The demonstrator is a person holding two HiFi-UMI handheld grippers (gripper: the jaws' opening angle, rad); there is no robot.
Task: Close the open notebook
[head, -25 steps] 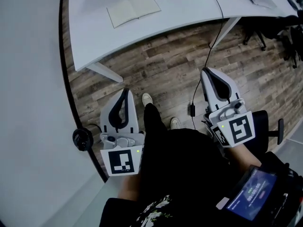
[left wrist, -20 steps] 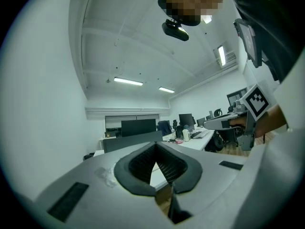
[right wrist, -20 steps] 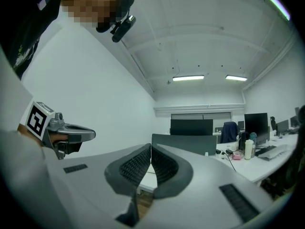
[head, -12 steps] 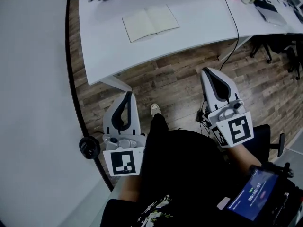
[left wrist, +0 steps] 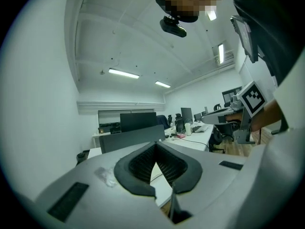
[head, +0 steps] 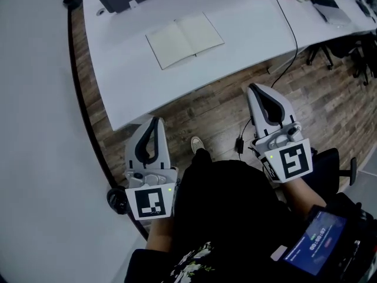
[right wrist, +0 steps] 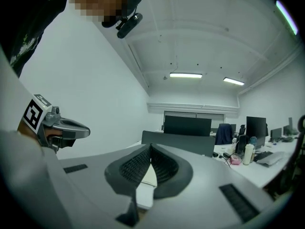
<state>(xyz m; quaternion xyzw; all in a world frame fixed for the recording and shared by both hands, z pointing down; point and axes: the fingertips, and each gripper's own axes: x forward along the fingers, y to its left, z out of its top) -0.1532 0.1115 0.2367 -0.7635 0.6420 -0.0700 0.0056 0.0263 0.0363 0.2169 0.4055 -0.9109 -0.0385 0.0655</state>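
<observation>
The notebook (head: 184,39) is seen lying open on the far white desk (head: 132,84), well apart from the left gripper (head: 154,122) and right gripper (head: 254,90), both held nearer, over the wooden floor (head: 200,112), with jaws pressed together on nothing.

Open-plan office: past the fingers (right wrist: 131,168) of the right gripper (right wrist: 150,145) stands a black monitor (right wrist: 187,125), with more monitors (right wrist: 256,126) and a bottle (right wrist: 249,152) on desks right of the fingers and strip lights (right wrist: 186,75) in the ceiling high above them. Head view agrees: long white desks (head: 135,81) run ahead of the fingers, wood-plank floor (head: 212,111) lies below them, a cable (head: 288,34) drops off the desk edge ahead and right of them, and black swivel chairs (head: 353,46) stand further right. Plain white walls (right wrist: 109,94), and the same desk rows show past the left gripper (left wrist: 156,143) fingers
</observation>
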